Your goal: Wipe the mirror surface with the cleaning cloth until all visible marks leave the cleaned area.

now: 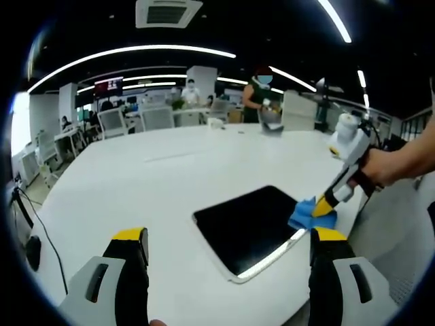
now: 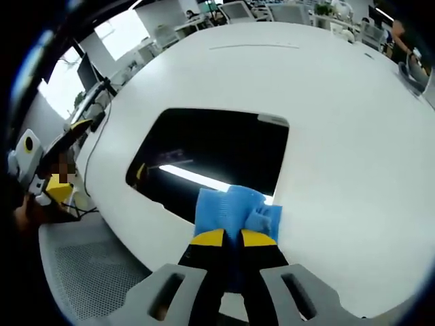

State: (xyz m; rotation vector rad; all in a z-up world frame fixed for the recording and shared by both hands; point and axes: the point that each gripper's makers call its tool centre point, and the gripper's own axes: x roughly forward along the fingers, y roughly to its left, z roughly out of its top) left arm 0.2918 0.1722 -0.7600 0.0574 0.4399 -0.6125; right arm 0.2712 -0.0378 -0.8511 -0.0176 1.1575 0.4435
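Note:
A dark rectangular mirror lies flat on the white table, reflecting a ceiling light strip. My right gripper is shut on a blue cleaning cloth, which rests on the mirror's near edge. From the left gripper view, the right gripper comes in from the right, held by a hand, pressing the cloth on the mirror's right corner. My left gripper hovers above the table before the mirror, jaws wide apart and empty.
The table is large, round and white. A mesh office chair stands beside its edge below the mirror. Chairs, desks and people stand at the far side of the room. Cables hang at the table's left side.

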